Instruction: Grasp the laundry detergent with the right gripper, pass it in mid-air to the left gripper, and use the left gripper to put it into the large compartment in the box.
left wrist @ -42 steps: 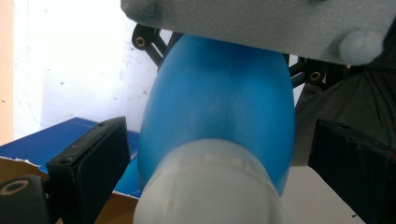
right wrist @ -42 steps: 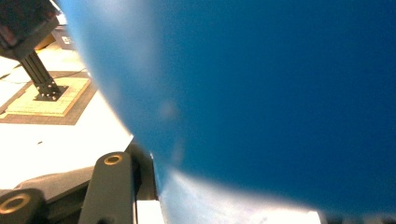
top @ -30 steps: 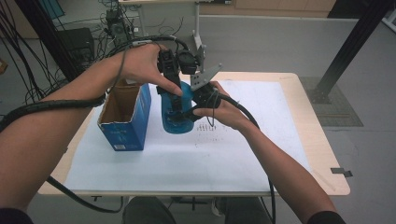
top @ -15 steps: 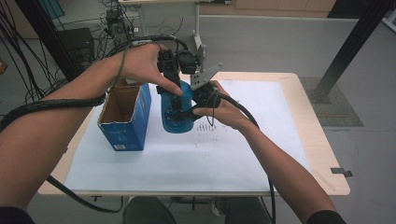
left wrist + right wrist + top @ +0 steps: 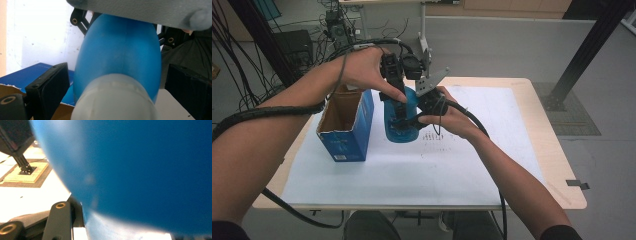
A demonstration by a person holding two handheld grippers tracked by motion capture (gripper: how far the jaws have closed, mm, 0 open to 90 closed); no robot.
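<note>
A blue bottle (image 5: 401, 127) with a pale cap (image 5: 115, 100) stands upright over the white sheet, just right of the box. My right gripper (image 5: 413, 118) comes in from the right and is shut on the bottle's body (image 5: 140, 170); one of its fingers (image 5: 60, 220) lies against the blue wall. My left gripper (image 5: 399, 96) hangs over the bottle's top, pointing down. In the left gripper view its jaws stand either side of the bottle (image 5: 120, 55) with a narrow gap on each side, so it is open.
An open blue cardboard box (image 5: 347, 125) stands upright just left of the bottle. A white sheet (image 5: 472, 165) covers most of the wooden table (image 5: 559, 170). Cables trail from both grippers over the table's left and front edges.
</note>
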